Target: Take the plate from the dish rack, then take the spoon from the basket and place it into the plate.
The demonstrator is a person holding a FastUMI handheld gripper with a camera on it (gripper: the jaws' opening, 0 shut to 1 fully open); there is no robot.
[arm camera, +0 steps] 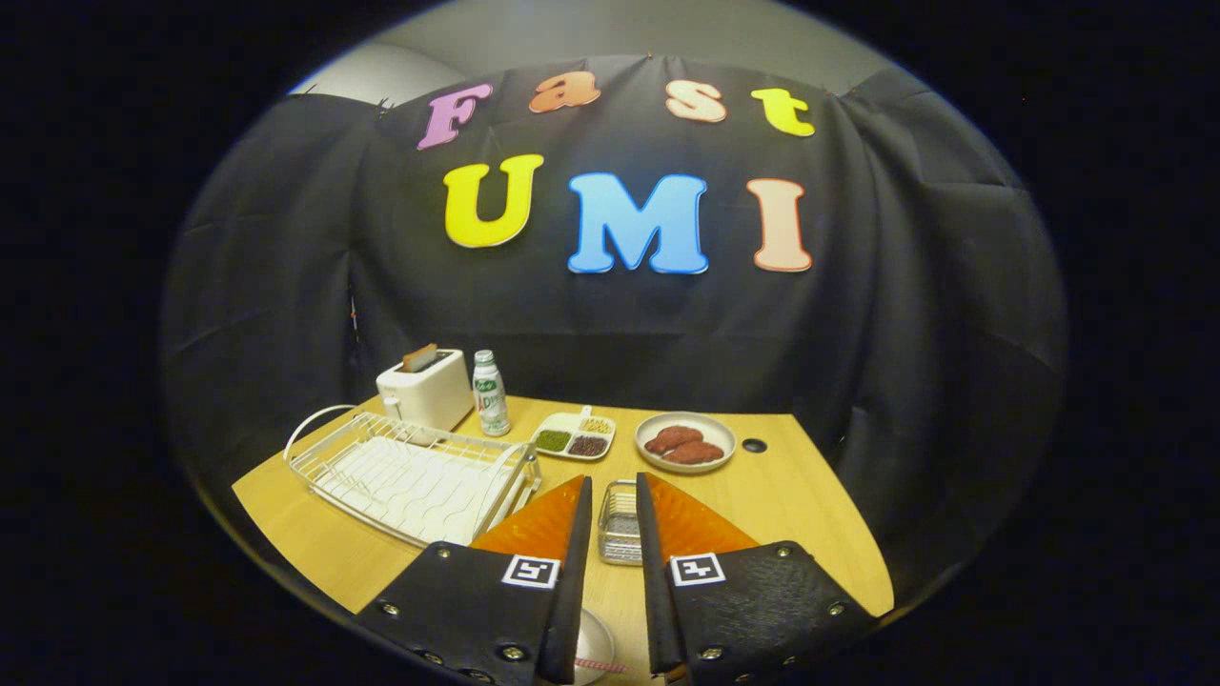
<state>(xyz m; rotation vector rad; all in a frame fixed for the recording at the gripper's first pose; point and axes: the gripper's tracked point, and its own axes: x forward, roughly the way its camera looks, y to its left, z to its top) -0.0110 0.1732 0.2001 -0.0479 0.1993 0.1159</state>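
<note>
Gripper view shows the dish rack (415, 474) with no plate in its slots, so step 1 looks done: a pale plate (593, 648) lies on the surface (762, 505) under the fingers (572, 534). The gripper (614, 488) is empty, its 2 fingers a little apart, framing the wire basket (620, 524). Fetching the spoon, which I cannot make out, remains.

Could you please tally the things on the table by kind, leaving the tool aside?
Tool open, basket between its fingers.
Wire holders: 2, dish rack, basket
Food dishes: 2, divided tray, bowl
Toaster: 1
Bottle: 1
Plate: 1
Total: 7
</note>
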